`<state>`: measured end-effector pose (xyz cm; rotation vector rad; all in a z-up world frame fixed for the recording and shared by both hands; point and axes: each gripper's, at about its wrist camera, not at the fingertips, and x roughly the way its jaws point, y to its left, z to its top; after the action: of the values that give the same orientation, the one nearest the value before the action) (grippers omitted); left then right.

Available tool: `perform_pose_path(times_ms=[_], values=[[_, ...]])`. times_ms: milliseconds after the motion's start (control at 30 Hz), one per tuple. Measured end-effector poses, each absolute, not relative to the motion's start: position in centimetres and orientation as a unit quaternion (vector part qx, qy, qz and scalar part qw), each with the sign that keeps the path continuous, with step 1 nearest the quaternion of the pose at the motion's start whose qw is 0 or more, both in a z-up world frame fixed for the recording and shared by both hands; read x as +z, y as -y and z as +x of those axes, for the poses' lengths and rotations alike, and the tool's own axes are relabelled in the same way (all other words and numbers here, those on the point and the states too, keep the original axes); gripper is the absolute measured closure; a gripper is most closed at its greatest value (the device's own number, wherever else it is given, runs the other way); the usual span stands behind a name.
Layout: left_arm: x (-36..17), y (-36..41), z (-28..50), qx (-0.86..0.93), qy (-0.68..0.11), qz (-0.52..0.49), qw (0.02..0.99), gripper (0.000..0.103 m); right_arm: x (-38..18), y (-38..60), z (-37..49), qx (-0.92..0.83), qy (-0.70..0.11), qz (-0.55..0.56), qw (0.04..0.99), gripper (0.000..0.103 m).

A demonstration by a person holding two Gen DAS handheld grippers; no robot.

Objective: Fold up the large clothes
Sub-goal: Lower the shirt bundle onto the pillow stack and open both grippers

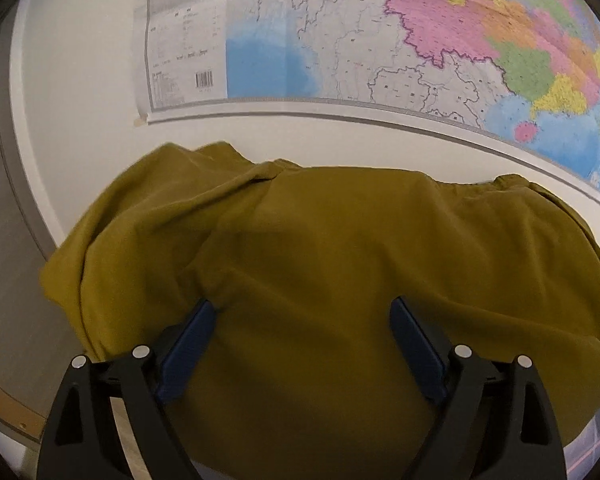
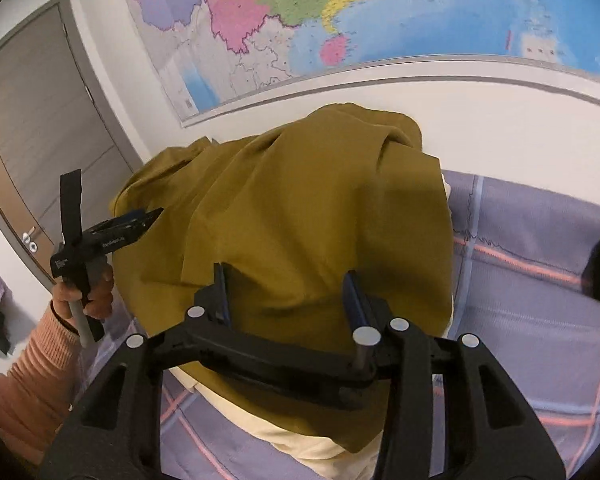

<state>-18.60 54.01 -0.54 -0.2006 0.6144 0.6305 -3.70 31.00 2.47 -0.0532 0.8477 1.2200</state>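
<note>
Against the wall under the map [image 2: 300,20], an olive-yellow garment [image 2: 300,216] lies heaped on a plaid-covered bed [image 2: 540,280], over a cream cloth [image 2: 312,446] showing at its near edge. At the heap's left edge the left gripper [image 2: 148,216] — held by a hand [image 2: 86,296] in an orange sleeve [image 2: 32,392] — stands wide open, its blue fingers [image 1: 192,340] apart over the fabric. Further right, the right gripper [image 2: 286,284] is half open over the garment; whether it pinches cloth — I cannot tell.

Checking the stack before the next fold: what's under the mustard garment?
Under the mustard garment a cream layer shows at its near edge, lying on the plaid bedsheet. How far that cream layer extends, and anything else beneath, is covered.
</note>
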Motion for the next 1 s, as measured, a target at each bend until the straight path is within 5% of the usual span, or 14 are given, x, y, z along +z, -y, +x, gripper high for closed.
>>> perform_pose_path(times_ms=[1000], values=[[2.3,-45.3,-21.8,0.288,-0.238,-0.053,0.926,0.016,4.6,-27.1,-7.2,0.578,-0.344,-0.036,0.739,0.06]])
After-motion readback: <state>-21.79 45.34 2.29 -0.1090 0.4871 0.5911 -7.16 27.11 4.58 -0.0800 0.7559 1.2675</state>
